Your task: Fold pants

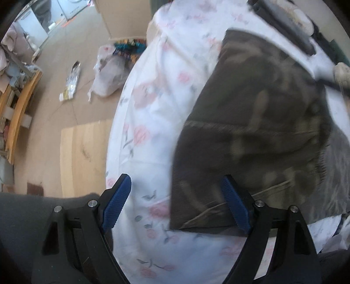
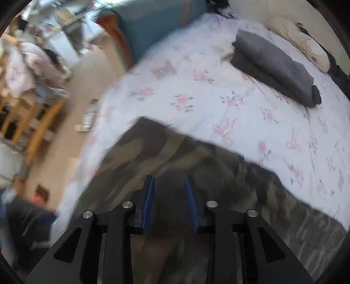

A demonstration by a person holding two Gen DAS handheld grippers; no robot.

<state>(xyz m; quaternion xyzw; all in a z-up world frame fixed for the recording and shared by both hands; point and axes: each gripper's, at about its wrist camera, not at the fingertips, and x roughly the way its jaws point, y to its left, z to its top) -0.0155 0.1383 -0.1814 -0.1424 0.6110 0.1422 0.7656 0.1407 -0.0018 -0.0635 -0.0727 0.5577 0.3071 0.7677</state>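
Dark camouflage pants (image 1: 258,135) lie flat on a white bed sheet with pink flowers (image 1: 153,91). My left gripper (image 1: 177,185) is wide open and empty above the sheet at the pants' near left corner; its right finger overlaps the pants' edge. In the right wrist view the pants (image 2: 179,157) fill the lower middle. My right gripper (image 2: 169,183) hovers over them with its jaws part open and nothing between its blue pads. Both views are blurred by motion.
A folded grey garment (image 2: 275,65) and a beige pillow (image 2: 301,41) lie further up the bed. Left of the bed are a plastic bag (image 1: 109,74), a wrapper (image 1: 71,80), a wooden rack (image 1: 19,107) and a cardboard box (image 1: 122,19).
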